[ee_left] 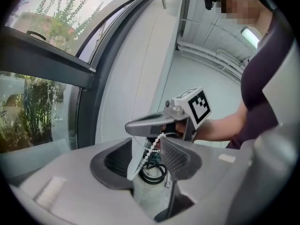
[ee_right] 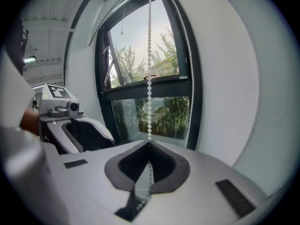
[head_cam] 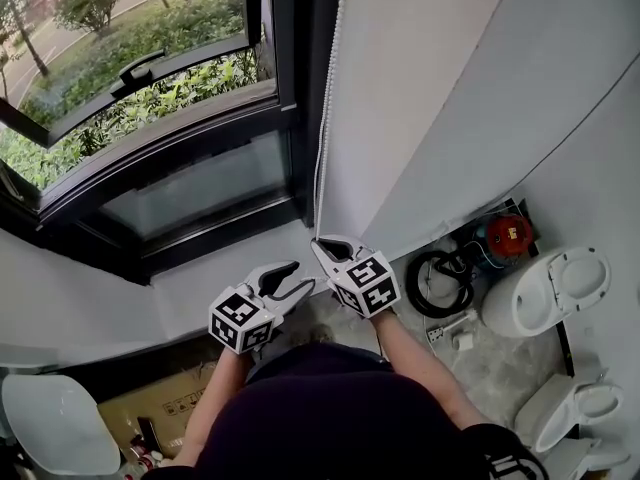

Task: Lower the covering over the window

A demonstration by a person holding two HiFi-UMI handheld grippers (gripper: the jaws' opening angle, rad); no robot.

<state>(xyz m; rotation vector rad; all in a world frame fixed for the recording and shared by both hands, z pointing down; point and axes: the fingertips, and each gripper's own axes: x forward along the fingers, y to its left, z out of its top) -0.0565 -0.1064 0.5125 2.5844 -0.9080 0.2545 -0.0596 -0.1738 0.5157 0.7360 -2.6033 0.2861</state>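
Note:
A white bead chain [head_cam: 322,138] hangs down the right edge of the dark-framed window [head_cam: 190,158]. My right gripper [head_cam: 322,245] is shut on the chain at its low end, and in the right gripper view the beads [ee_right: 149,78] run straight up from the closed tips [ee_right: 149,143]. My left gripper [head_cam: 292,276] stands open just left of and below it. In the left gripper view the loose tail of the chain [ee_left: 151,150] dangles from the right gripper [ee_left: 161,124] between the open fingers [ee_left: 180,156] without being pressed. The covering itself is out of view.
A grey sill [head_cam: 200,278] runs below the window, with the white wall [head_cam: 430,88] on the right. On the floor lie white toilets [head_cam: 545,288], a red device [head_cam: 508,233], a black cable coil [head_cam: 440,283] and a cardboard box [head_cam: 165,408].

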